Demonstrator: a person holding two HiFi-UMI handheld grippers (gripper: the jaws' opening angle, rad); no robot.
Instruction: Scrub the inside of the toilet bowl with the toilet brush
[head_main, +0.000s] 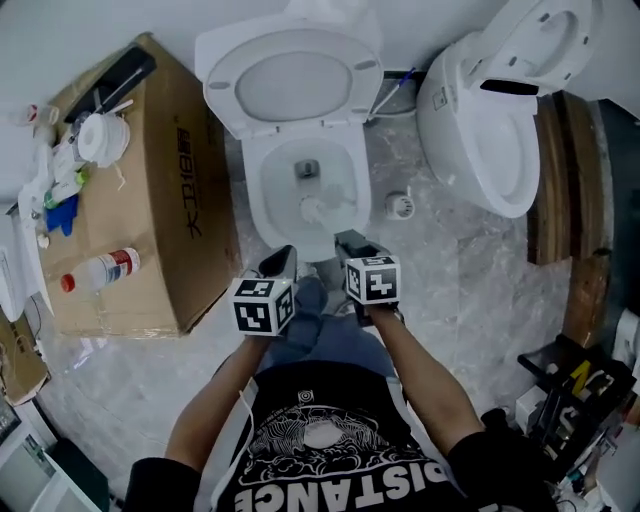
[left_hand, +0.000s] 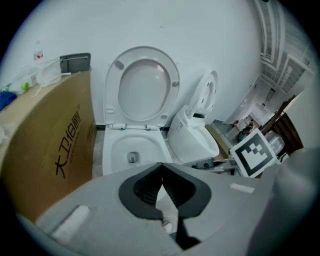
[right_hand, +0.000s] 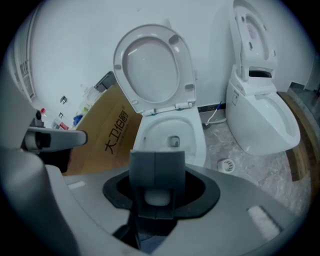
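The white toilet (head_main: 300, 190) stands with seat and lid raised. Its bowl (right_hand: 172, 132) also shows in the left gripper view (left_hand: 132, 150). A white toilet brush head (head_main: 314, 208) lies low in the bowl near the front wall. My right gripper (head_main: 352, 246) hovers at the bowl's front rim, jaws shut (right_hand: 156, 155) on the brush's pale handle (right_hand: 157, 196). To its left, my left gripper (head_main: 279, 263) hangs just in front of the rim, jaws shut (left_hand: 161, 181) with nothing between them.
A second white toilet (head_main: 495, 130) stands to the right, lid up. A small white brush holder (head_main: 400, 205) sits on the marble floor between the two. On the left, a cardboard box (head_main: 160, 210) carries bottles and cleaning items. My knees are below the grippers.
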